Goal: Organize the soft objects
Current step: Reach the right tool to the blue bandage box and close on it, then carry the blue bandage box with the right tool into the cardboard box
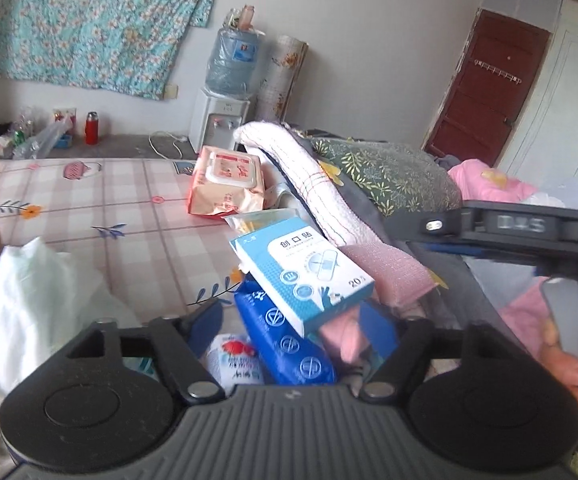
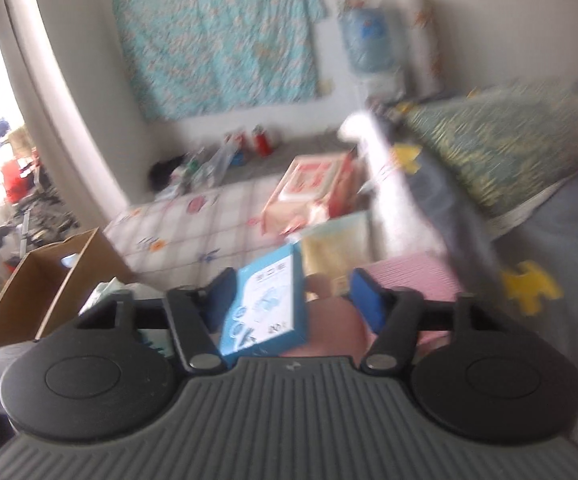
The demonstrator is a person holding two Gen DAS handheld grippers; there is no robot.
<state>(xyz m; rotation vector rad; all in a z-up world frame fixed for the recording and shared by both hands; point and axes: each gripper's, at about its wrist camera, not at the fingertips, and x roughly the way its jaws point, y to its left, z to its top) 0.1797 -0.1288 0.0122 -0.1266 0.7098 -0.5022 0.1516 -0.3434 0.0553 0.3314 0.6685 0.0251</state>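
Both grippers gape, holding nothing: left gripper (image 1: 293,322), right gripper (image 2: 295,300). Plaster box (image 1: 303,270) tops the unsorted pile at centre frame. Cardboard box (image 2: 45,292), lower left, looks almost unfilled; sorting barely begun.

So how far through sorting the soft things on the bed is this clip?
Early, it seems. Nothing looks sorted: the cardboard box shows no items in its visible part. Both the left gripper and right gripper are open, over the pile around the blue bandage box. Still loose on the bed are the wet wipes pack, pink sponge, blue packet and white towel.
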